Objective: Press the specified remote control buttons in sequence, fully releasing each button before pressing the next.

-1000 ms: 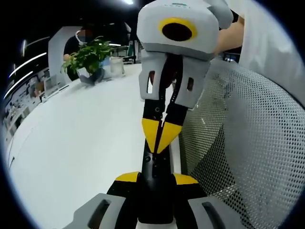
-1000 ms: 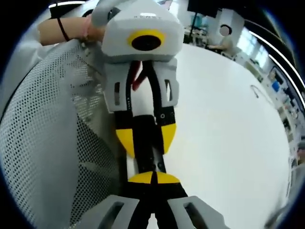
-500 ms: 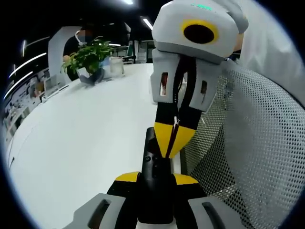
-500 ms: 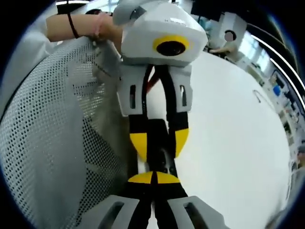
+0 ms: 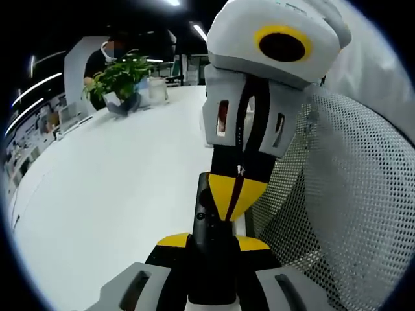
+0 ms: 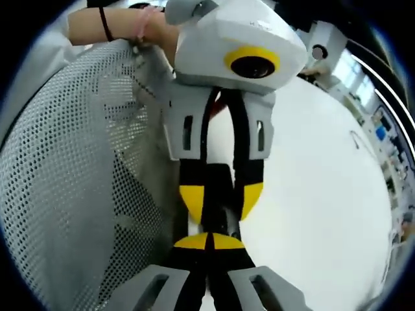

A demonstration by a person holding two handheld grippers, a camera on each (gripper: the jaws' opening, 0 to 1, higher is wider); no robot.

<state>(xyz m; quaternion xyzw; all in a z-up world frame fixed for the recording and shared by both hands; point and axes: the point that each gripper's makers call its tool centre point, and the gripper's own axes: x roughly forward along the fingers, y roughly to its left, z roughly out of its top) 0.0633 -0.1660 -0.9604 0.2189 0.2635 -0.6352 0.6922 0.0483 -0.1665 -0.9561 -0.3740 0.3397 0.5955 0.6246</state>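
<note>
A slim black remote control (image 5: 209, 223) is clamped between the yellow-tipped jaws of my left gripper (image 5: 211, 242), which is shut on its near end. My right gripper (image 5: 235, 194) reaches in from above with its jaws shut, and its yellow tips rest against the remote's upper face. In the right gripper view my right gripper (image 6: 209, 241) is shut at the bottom. Just beyond it the left gripper (image 6: 222, 196) holds the remote control (image 6: 218, 184) between its yellow pads. Whether the tips are on a button is hidden.
A broad white table (image 5: 110, 181) spreads to the left, with a potted plant (image 5: 120, 74) and a seated person (image 5: 110, 48) at its far end. A grey mesh chair back (image 5: 337, 194) stands close beside the grippers, also in the right gripper view as the chair back (image 6: 65, 168). A hand (image 6: 139, 29) grips the left tool.
The two grippers have drawn closer together. The right gripper's shut tips have slid down and to the right along the remote. The left gripper still holds the remote.
</note>
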